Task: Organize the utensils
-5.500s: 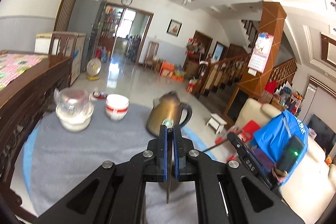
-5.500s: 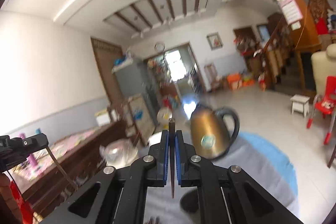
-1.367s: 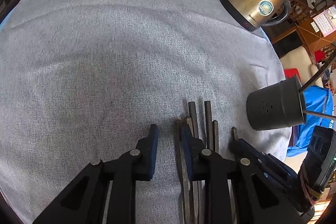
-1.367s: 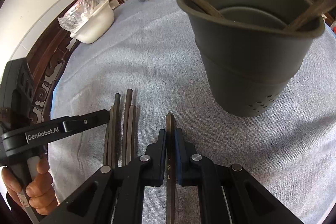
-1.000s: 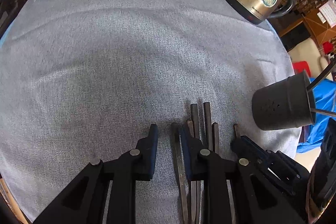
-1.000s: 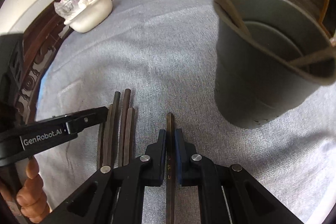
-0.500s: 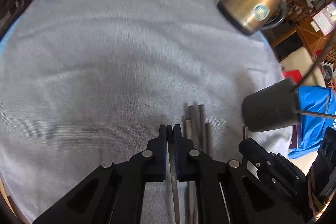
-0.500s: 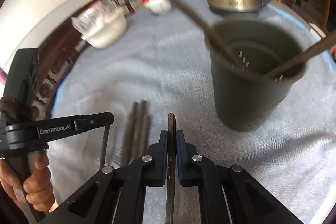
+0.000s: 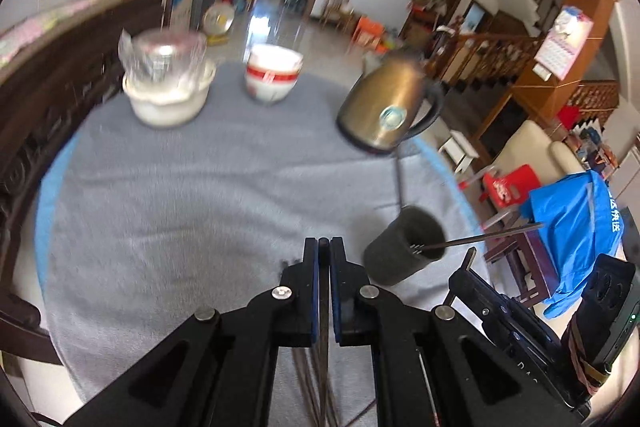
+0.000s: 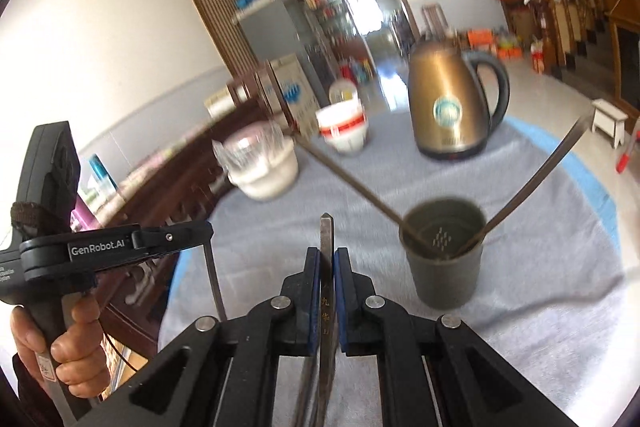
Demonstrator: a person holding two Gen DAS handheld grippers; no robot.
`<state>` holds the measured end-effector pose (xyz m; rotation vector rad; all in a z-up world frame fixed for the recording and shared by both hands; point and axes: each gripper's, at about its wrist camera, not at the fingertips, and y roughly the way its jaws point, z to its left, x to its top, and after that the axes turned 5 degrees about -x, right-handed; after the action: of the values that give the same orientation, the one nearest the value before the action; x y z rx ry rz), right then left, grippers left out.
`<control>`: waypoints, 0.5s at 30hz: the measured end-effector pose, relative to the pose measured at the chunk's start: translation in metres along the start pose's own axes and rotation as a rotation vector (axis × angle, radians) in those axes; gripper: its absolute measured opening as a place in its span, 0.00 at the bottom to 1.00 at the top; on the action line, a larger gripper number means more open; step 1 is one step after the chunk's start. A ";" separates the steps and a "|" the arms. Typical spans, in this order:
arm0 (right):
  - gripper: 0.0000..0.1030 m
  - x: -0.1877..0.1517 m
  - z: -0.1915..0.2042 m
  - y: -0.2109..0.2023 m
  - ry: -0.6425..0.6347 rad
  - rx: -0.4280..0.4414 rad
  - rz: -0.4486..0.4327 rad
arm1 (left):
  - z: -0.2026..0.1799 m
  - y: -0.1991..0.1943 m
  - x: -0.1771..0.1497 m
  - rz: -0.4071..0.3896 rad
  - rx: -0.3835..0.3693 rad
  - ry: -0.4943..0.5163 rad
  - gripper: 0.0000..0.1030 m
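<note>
Chopstick (image 10: pixel 326 267) clamped in right gripper (image 10: pixel 327 255), another (image 9: pixel 322 339) pinched by left gripper (image 9: pixel 324 247) — dark holder (image 10: pixel 444 255) nearby, two chopsticks inside

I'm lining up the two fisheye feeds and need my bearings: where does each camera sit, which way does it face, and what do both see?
Left wrist: on the left gripper, facing down across the grey-clothed table; own fingers clamp a chopstick; the right gripper's arm shows lower right.
Right wrist: on the right gripper, facing across the table; own fingers clamp another chopstick; a hand holds the left gripper.
Shared: dark holder, kettle, red-banded bowl, white bowl.
</note>
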<state>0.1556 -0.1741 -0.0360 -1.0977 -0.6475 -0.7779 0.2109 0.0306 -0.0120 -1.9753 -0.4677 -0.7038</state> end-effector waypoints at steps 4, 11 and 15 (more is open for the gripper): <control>0.07 0.010 0.006 -0.028 0.001 -0.002 -0.115 | -0.019 -0.025 0.004 -0.073 -0.013 0.037 0.05; 0.07 0.030 0.006 -0.072 -0.010 -0.052 -0.307 | -0.051 -0.054 0.012 -0.220 -0.040 0.085 0.05; 0.07 0.045 -0.002 -0.090 0.000 -0.113 -0.409 | -0.063 -0.059 0.023 -0.287 -0.065 0.076 0.05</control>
<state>0.1083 -0.2089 0.0457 -1.0809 -0.8504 -1.1773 0.1764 0.0032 0.0658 -1.9538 -0.6985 -0.9807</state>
